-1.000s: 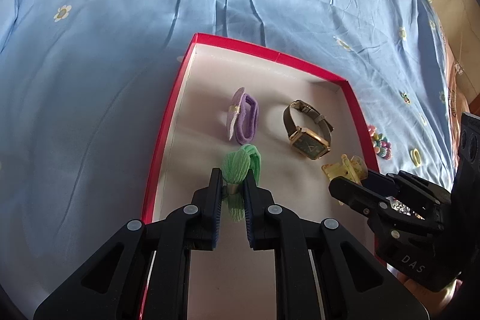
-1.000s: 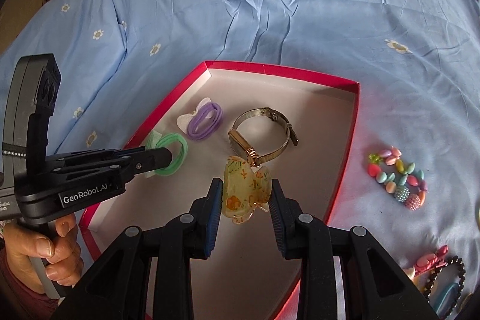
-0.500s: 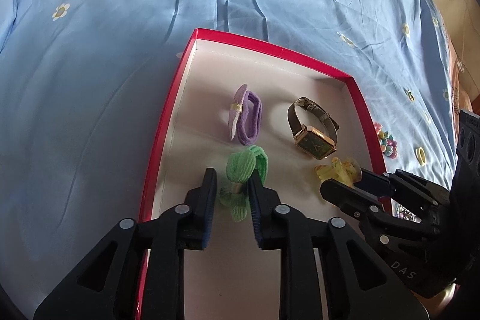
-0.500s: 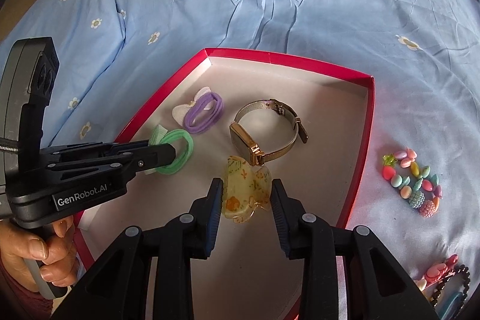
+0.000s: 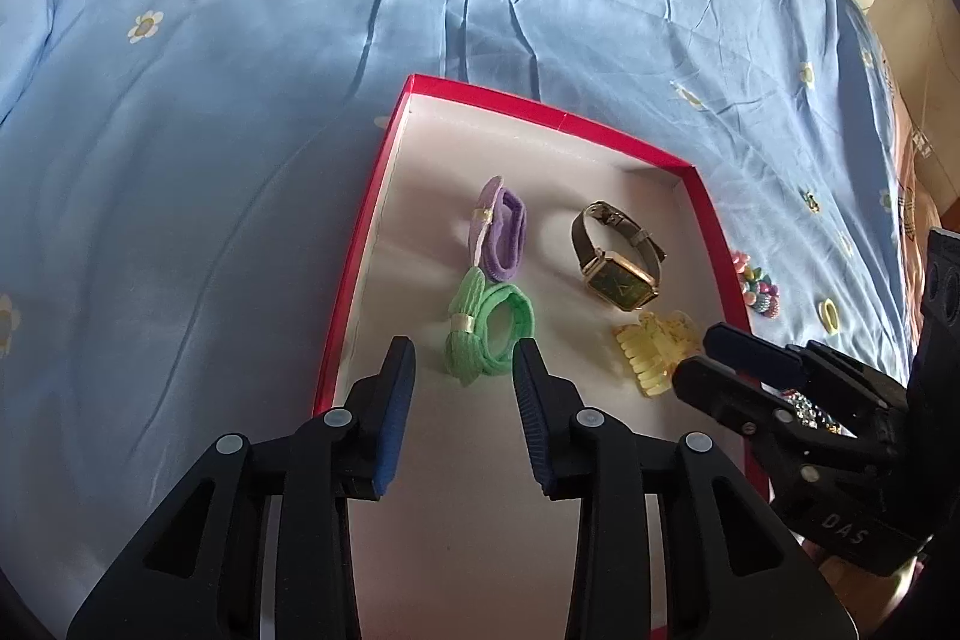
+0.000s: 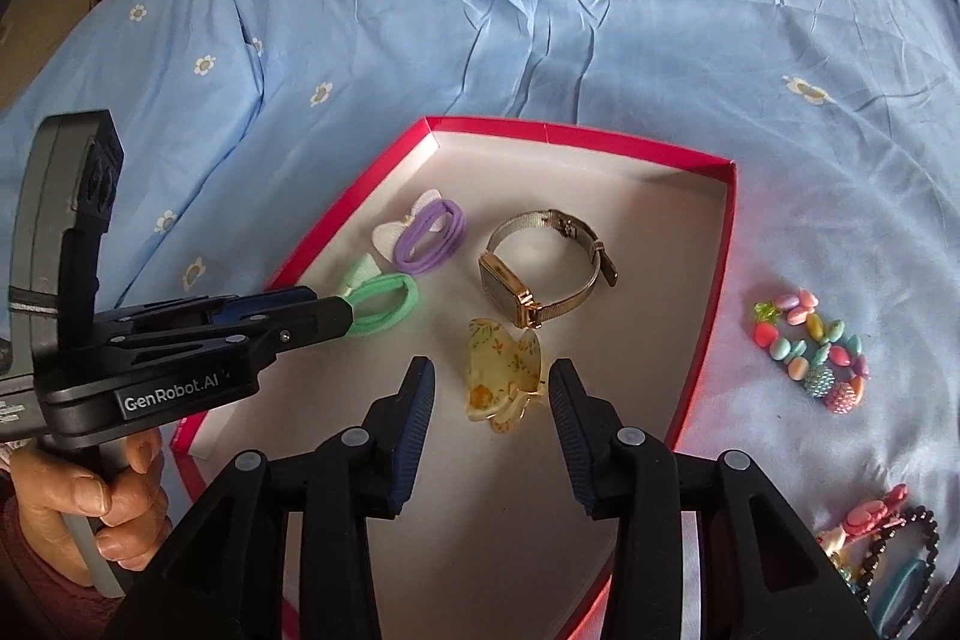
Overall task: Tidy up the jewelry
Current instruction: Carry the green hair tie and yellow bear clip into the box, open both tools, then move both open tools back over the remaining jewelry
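A red-rimmed box (image 5: 354,250) (image 6: 723,256) with a white floor lies on the blue bedsheet. In it lie a purple hair tie (image 5: 501,235) (image 6: 429,235), a green hair tie (image 5: 489,331) (image 6: 384,307), a gold watch (image 5: 618,268) (image 6: 540,274) and a yellow butterfly hair clip (image 5: 654,349) (image 6: 504,376). My left gripper (image 5: 462,376) (image 6: 336,313) is open, just short of the green hair tie. My right gripper (image 6: 489,394) (image 5: 696,352) is open, its fingers either side of the yellow clip, which rests on the box floor.
A beaded bracelet of pastel beads (image 6: 813,349) (image 5: 759,286) lies on the sheet right of the box. More jewelry, a pink clip (image 6: 864,517) and a dark bead bracelet (image 6: 912,550), lies at the lower right. A small yellow ring (image 5: 830,313) lies beyond.
Both grippers have opened. The left let go of the green hair tie and the right let go of the yellow clip; both items now lie on the box floor.
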Demonstrator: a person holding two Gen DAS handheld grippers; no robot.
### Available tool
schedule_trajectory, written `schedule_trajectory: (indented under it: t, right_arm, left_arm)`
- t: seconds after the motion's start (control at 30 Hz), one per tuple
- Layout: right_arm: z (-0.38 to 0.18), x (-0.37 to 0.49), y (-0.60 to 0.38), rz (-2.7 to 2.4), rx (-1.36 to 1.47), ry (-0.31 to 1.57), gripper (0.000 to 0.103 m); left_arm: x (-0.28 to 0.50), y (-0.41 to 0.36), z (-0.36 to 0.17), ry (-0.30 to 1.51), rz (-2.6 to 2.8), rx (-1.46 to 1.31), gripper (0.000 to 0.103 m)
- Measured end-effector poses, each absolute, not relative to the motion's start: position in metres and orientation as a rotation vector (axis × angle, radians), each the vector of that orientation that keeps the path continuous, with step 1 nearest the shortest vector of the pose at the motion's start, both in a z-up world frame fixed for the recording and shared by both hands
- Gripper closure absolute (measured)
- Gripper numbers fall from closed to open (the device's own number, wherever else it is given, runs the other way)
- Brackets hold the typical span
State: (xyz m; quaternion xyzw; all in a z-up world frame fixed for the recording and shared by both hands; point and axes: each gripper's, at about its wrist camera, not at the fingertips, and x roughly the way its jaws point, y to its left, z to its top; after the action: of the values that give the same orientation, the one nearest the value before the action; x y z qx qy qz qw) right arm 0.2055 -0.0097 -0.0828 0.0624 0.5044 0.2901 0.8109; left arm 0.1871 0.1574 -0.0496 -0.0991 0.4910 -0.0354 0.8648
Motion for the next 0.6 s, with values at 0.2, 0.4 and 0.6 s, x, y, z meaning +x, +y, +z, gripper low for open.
schedule_trajectory:
  t: [0.2,0.4,0.6]
  right_arm:
    - [-0.062,0.196,-0.031,0.598,0.167,1.033,0.058]
    - [-0.052,0.188,-0.06,0.546,0.206,1.012,0.057]
    - [-0.048,0.178,-0.096,0.483,0.229,1.002,0.056]
  left_arm:
    - [0.175,0.15,-0.038,1.006,-0.092,-0.214,0.069]
    - [0.167,0.134,-0.03,0.993,-0.124,-0.21,0.064]
    - [0.164,0.11,-0.023,0.986,-0.164,-0.191,0.064]
